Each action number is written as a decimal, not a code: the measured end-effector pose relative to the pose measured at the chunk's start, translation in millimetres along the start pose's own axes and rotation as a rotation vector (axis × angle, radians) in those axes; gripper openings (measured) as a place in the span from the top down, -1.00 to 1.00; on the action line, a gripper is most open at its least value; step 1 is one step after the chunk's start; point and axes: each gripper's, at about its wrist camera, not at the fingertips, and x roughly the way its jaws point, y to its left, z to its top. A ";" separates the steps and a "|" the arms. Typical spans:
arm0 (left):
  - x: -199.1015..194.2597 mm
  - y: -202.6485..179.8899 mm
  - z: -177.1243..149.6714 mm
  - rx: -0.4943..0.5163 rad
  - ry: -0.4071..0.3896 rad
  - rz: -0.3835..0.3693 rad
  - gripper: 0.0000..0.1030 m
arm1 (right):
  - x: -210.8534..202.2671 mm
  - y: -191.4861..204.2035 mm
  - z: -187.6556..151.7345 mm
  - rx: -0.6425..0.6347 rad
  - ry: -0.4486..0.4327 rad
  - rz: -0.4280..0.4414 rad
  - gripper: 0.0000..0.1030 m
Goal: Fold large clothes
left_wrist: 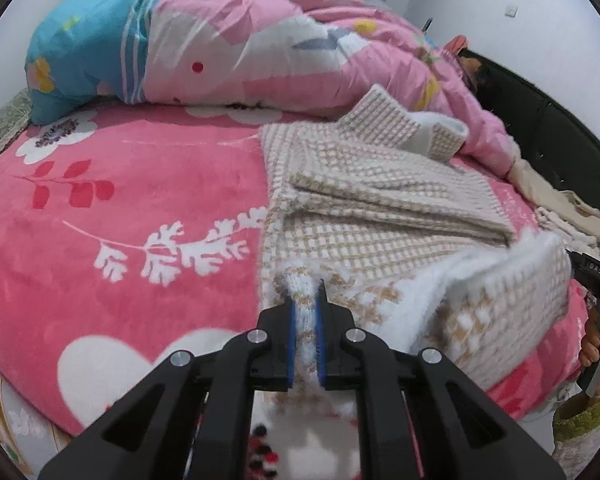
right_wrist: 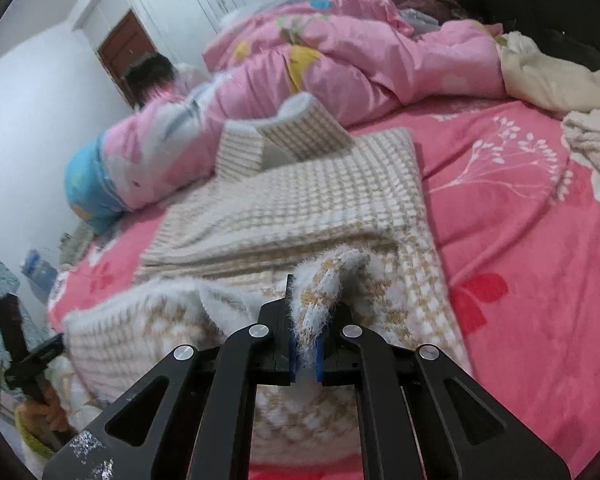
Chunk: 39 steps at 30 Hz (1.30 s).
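A large beige-and-white checked fuzzy sweater [left_wrist: 372,184] lies on a pink floral bed, its sleeve folded across the body and its collar [left_wrist: 412,128] raised at the far end. My left gripper [left_wrist: 305,300] is shut on the sweater's near hem, a strip of knit pinched between its blue pads. In the right wrist view the same sweater [right_wrist: 300,200] spreads ahead, and my right gripper [right_wrist: 306,312] is shut on another part of that hem. Between the two grips the hem is lifted off the bed and curls over. The other hand-held gripper [right_wrist: 24,344] shows at the lower left.
A bunched pink-and-blue quilt [left_wrist: 220,52] lies across the far side of the bed, with a person behind it. Cream clothes [right_wrist: 548,76] are piled by a dark headboard [left_wrist: 540,128]. The pink blanket [left_wrist: 120,200] stretches to the left of the sweater.
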 end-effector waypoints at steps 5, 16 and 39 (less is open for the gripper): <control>32.9 5.1 -1.8 0.006 0.051 0.032 0.80 | 43.4 -9.8 -8.5 -0.005 0.064 -0.066 0.87; 48.5 13.8 1.7 -0.014 0.051 -0.030 0.73 | 57.8 -21.2 -18.9 0.014 0.092 -0.094 0.84; -30.4 -15.4 -79.3 -0.026 0.004 -0.134 -0.10 | -56.0 -25.9 -107.3 0.073 0.075 -0.039 -0.61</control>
